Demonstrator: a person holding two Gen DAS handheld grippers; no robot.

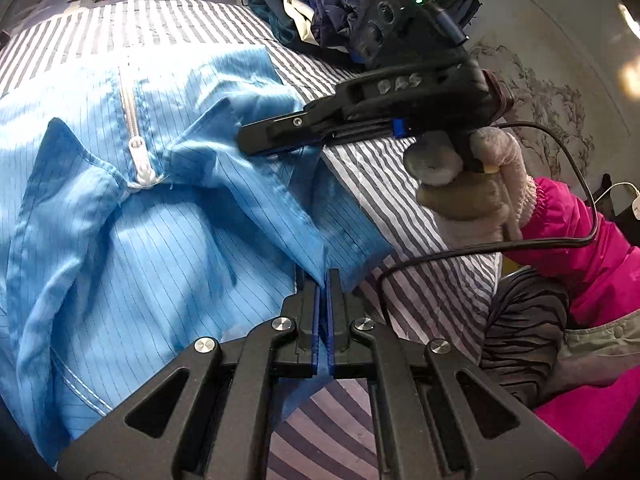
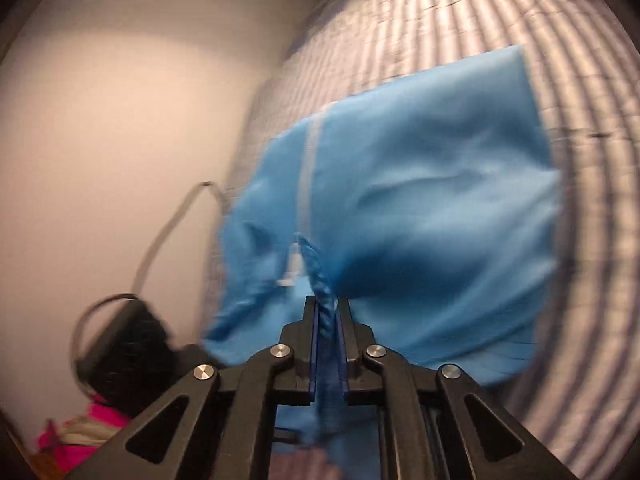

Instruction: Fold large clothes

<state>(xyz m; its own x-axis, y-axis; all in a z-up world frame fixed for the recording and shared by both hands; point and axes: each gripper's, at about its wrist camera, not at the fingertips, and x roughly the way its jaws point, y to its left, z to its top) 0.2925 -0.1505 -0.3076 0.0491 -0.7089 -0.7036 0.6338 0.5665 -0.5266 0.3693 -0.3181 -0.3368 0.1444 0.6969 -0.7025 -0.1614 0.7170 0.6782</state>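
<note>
Legible markings: none.
Raised characters on the right gripper housing are too blurred to read; nothing else carries text.

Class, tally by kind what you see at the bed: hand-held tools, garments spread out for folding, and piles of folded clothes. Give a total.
Tools: 2, left tool, right tool
Spread garment: 1
Clothes pile: 1
Total: 4
</note>
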